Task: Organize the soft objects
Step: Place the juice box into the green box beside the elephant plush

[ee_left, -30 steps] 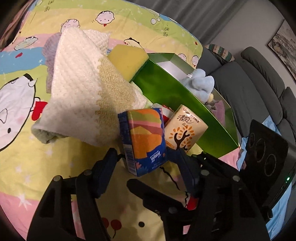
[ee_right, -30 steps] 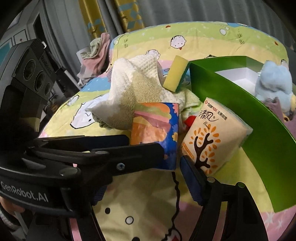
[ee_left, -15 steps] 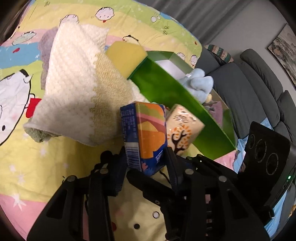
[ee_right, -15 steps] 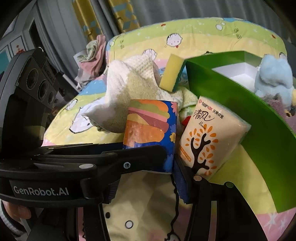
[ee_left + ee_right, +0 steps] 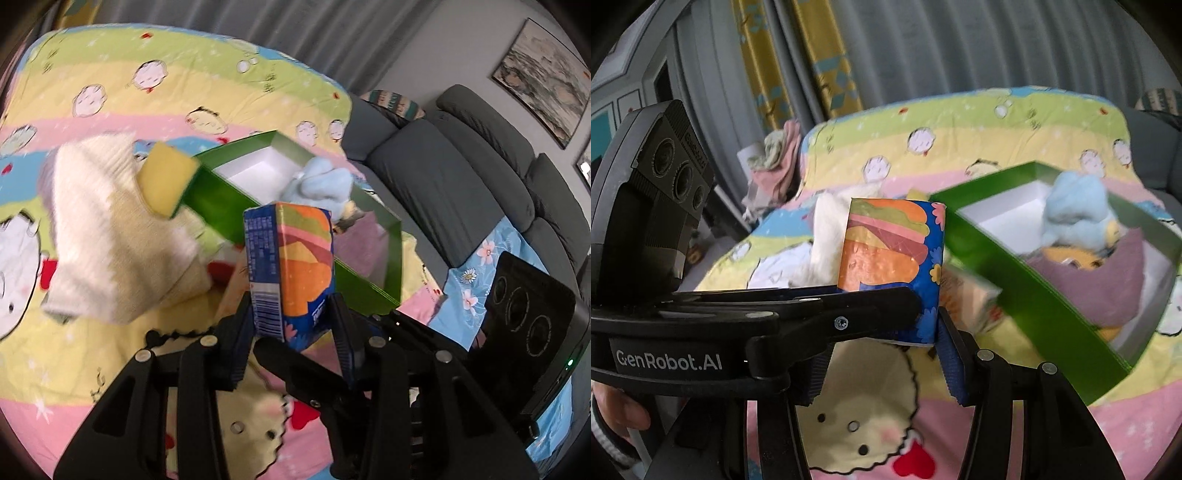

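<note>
My left gripper (image 5: 291,325) is shut on a blue tissue pack with an orange burger print (image 5: 295,269) and holds it up off the bed. The same pack (image 5: 890,258) shows in the right wrist view, in front of my right gripper (image 5: 882,354), whose jaws stand apart with nothing between them. A second tissue pack with a tree print (image 5: 971,299) lies on the bed against the green box (image 5: 221,203). In the box sit a light blue plush toy (image 5: 321,184) and a purple cloth (image 5: 1108,280). A cream knitted towel (image 5: 107,229) and a yellow sponge (image 5: 166,181) lie left of the box.
The bed carries a cartoon-print quilt (image 5: 74,354). A grey sofa (image 5: 461,170) stands to the right. A heap of clothes (image 5: 772,166) lies by the curtains at the far left. The left gripper's arm (image 5: 757,314) crosses the right wrist view.
My left gripper closed on the blue tissue pack and lifted it off the bed toward the green box. The tree-print pack stayed on the bed.
</note>
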